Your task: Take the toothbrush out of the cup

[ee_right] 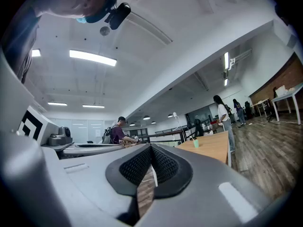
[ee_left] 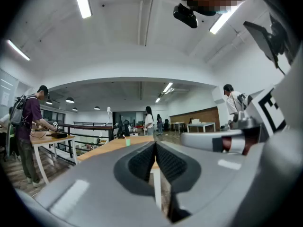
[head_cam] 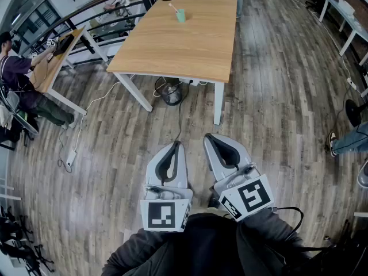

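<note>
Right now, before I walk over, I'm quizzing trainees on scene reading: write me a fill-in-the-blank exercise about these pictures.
1. The small green cup stands at the light wooden table's ____ end from the person.
2. The thin toothbrush sits ____ that cup.
3. The left gripper and right gripper both have jaws ____, holding nothing.
Missing words: far; in; shut.

One left gripper, one right gripper, one green cup, one dark bin.
</note>
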`<action>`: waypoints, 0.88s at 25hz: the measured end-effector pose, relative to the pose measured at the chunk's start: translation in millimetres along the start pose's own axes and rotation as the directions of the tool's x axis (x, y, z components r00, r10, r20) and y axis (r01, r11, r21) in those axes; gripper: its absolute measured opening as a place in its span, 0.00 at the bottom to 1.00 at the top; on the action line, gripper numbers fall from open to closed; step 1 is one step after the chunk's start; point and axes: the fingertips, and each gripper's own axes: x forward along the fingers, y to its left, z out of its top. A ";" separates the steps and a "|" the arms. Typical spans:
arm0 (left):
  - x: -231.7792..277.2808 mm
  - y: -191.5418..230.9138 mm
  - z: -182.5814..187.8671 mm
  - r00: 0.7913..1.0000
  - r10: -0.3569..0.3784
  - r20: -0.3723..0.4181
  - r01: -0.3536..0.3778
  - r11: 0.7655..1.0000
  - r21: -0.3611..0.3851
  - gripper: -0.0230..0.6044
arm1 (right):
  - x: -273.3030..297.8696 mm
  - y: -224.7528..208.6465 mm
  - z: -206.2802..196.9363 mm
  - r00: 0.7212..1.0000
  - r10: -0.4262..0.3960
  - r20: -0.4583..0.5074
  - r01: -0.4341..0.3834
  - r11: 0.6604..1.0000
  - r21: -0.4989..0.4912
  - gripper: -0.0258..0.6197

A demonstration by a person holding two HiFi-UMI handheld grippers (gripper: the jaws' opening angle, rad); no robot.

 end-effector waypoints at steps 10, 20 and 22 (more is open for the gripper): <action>43.6 44.3 -17.3 1.000 0.002 0.005 -0.002 0.999 -0.041 0.05 | 58.3 -11.7 -13.5 1.000 0.001 -0.023 -0.002 1.000 -0.016 0.04; 104.0 116.8 -22.5 1.000 -0.021 -0.015 0.019 0.994 -0.108 0.05 | 151.7 -20.3 -14.0 0.999 -0.015 -0.039 0.014 0.999 -0.030 0.04; 116.1 131.3 -21.0 1.000 -0.031 -0.005 0.030 0.993 -0.115 0.05 | 171.0 -21.7 -13.1 0.999 -0.023 -0.039 0.022 0.999 -0.031 0.04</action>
